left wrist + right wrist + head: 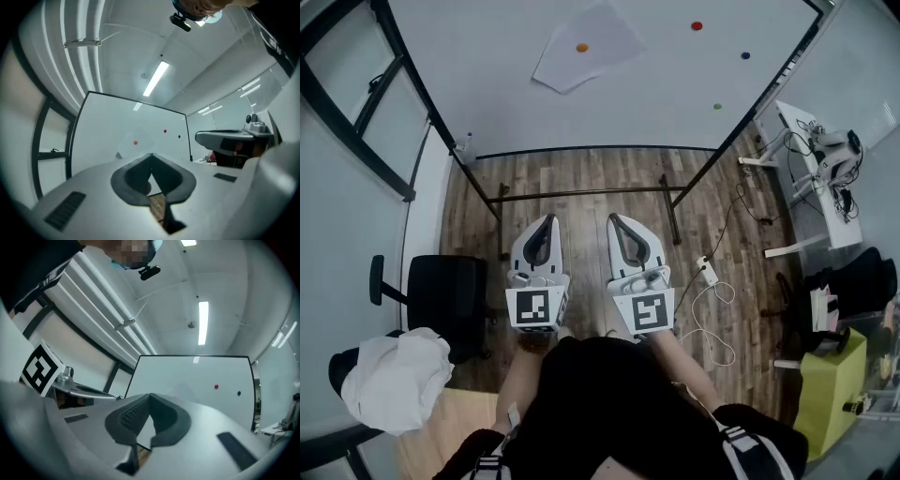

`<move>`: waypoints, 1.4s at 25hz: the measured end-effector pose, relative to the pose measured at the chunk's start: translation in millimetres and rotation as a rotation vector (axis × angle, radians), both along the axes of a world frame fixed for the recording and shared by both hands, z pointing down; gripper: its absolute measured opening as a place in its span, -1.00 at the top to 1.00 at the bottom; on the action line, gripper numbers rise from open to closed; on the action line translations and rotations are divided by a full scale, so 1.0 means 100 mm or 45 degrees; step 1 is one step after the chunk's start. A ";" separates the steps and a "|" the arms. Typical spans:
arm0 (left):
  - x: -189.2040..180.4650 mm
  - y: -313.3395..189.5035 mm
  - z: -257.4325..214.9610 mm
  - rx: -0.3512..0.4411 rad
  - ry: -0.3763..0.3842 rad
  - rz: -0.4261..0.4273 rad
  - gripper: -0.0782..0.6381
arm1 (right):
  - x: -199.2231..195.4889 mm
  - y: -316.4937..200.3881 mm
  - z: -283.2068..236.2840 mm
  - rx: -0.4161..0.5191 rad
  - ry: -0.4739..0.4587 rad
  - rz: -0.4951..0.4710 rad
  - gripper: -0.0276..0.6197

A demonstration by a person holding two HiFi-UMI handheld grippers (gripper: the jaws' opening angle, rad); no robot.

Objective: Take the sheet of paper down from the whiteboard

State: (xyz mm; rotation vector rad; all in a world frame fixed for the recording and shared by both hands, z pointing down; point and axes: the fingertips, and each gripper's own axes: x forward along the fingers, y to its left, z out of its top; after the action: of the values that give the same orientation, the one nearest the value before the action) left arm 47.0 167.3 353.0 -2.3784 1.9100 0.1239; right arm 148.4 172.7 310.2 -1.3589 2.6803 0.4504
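A white sheet of paper hangs tilted on the whiteboard, pinned by an orange magnet. In the left gripper view the sheet shows faintly above the jaws, with the orange magnet on it. My left gripper and right gripper are held side by side close to my body, well short of the board. Both are shut with nothing between the jaws. In the right gripper view the sheet is mostly hidden behind the right gripper.
Red, blue and green magnets sit on the board to the right of the sheet. The board's black stand crosses the wood floor ahead. A black chair with white cloth stands left; a desk and cables lie right.
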 end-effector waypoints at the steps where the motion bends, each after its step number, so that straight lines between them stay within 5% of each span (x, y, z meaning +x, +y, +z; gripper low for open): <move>1: 0.01 -0.01 0.00 0.002 -0.001 0.003 0.75 | -0.01 -0.02 0.02 -0.015 -0.001 -0.003 0.92; 10: -0.01 -0.12 0.04 0.026 0.035 -0.042 0.75 | -0.07 -0.34 0.46 -0.280 0.073 0.053 0.91; 35: -0.59 -0.55 0.21 -0.021 0.056 0.016 0.75 | -0.76 -0.76 0.45 -0.290 0.131 0.112 0.91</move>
State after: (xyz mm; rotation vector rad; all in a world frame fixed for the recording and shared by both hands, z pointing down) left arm -11.9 112.5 373.7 -2.4183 1.9228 0.1636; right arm 72.0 97.1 354.9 -1.5579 2.8364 0.2328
